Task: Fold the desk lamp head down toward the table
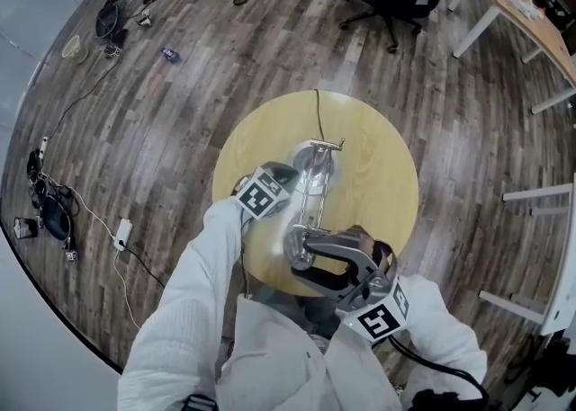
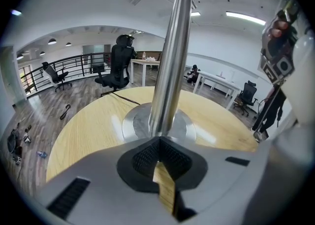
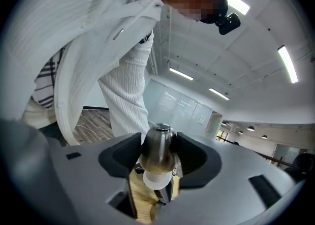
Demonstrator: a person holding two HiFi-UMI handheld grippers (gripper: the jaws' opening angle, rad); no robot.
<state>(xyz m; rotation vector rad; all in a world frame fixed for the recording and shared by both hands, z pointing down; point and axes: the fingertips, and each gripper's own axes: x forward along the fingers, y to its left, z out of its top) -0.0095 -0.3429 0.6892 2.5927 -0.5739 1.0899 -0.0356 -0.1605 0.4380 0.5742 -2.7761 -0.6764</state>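
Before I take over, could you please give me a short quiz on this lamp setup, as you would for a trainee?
1. True or false: the left tool is clamped on the lamp's pole.
2. What sits between the right tool's jaws? A the lamp head, B a cup, C a book.
3. What shape is the table?
Key: 1 true; 2 A; 3 round.

Left hand-held gripper (image 2: 160,145) clamped, right hand-held gripper (image 3: 158,157) clamped

Bright overhead light, edges seemingly warped.
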